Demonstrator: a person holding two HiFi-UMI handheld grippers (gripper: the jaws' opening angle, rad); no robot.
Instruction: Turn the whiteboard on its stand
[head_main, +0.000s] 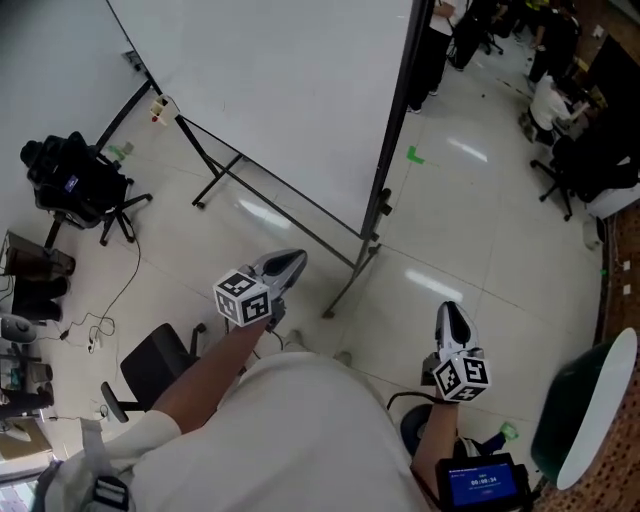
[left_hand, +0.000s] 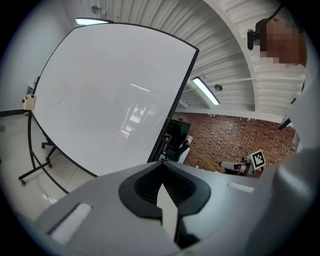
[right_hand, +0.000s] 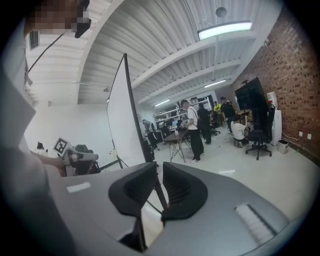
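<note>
Nearest to me, both tongs are held out at waist height, and neither has hold of anything. The left gripper (head_main: 288, 265) has its jaws closed tip to tip with nothing between them. The right gripper (head_main: 450, 312) has its jaws a thin slit apart, also with nothing in them, and through that slit its own view shows only the distant stand. Both are well clear of the board, over bare glossy floor.

Just beyond them, the near foot of the stand (head_main: 346, 284) splays out towards the person. The whiteboard (head_main: 280, 90) rises above it, upright in its dark frame. Its broad face is towards the left gripper and its near vertical edge (head_main: 396, 120) is closer to the right one.

This could be someone squaring up to swing the board round, or someone who has swung it and stepped back, and I can't tell which. I judge that any turning is best done from that near edge of the frame, pushed slowly and low enough not to tip it. The feet should be watched too, since they appear to end in small castors (head_main: 199, 204).

The board is large, blank and shiny, with ceiling lights reflected in it. It has a thin black rim, and a small white fitting (head_main: 160, 104) sits on the far post. Seen from the right gripper it is nearly edge-on (right_hand: 118, 131).

Further off are a black office chair (head_main: 150, 366), a bit of green tape (head_main: 414, 155) on the floor, and people at desks.
</note>
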